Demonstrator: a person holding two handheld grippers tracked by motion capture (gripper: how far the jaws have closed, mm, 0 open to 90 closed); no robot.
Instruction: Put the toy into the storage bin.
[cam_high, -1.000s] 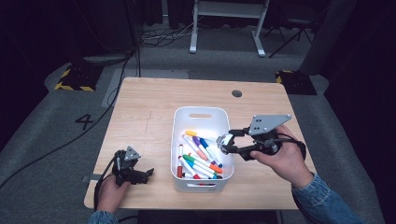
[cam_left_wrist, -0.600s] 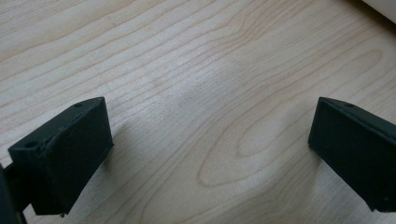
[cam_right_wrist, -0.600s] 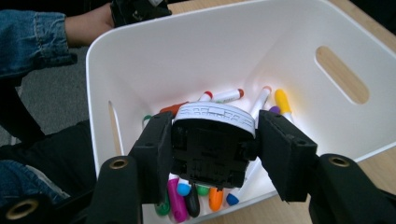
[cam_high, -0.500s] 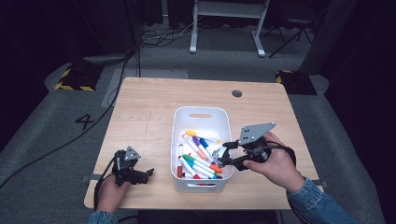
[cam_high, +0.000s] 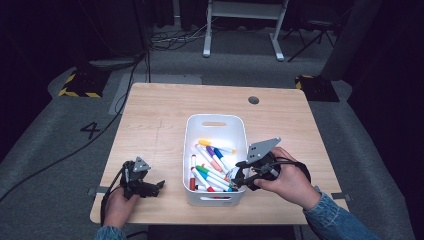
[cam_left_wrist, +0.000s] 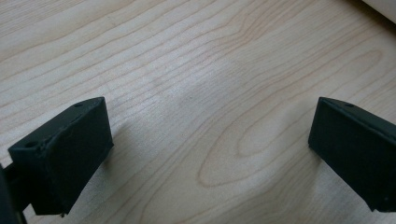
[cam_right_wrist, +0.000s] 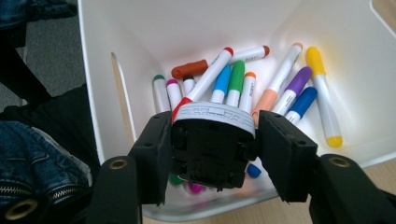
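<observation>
A round black object with a white rim (cam_right_wrist: 212, 142) is sitting clamped between the two jaws of the right gripper (cam_right_wrist: 212, 149), squeezed from both sides; what exactly it is I cannot tell. It is hanging just over the near end of the white bin (cam_high: 191, 131), above the pile of markers (cam_high: 210, 167) lying in the bottom. The markers are lying mostly side by side, caps in red, green, blue, purple, orange and yellow, with a long yellow-capped one (cam_right_wrist: 321, 93) off to one edge. The right gripper (cam_high: 240, 178) is reaching in over the bin's right wall, the person's hand (cam_high: 285, 181) wrapped behind it. The bin is standing in the middle of the wooden table (cam_high: 160, 110). Well apart, near the table's front left corner, the left gripper (cam_high: 152, 187) is resting low over bare wood, its jaws spread wide with nothing between them.
</observation>
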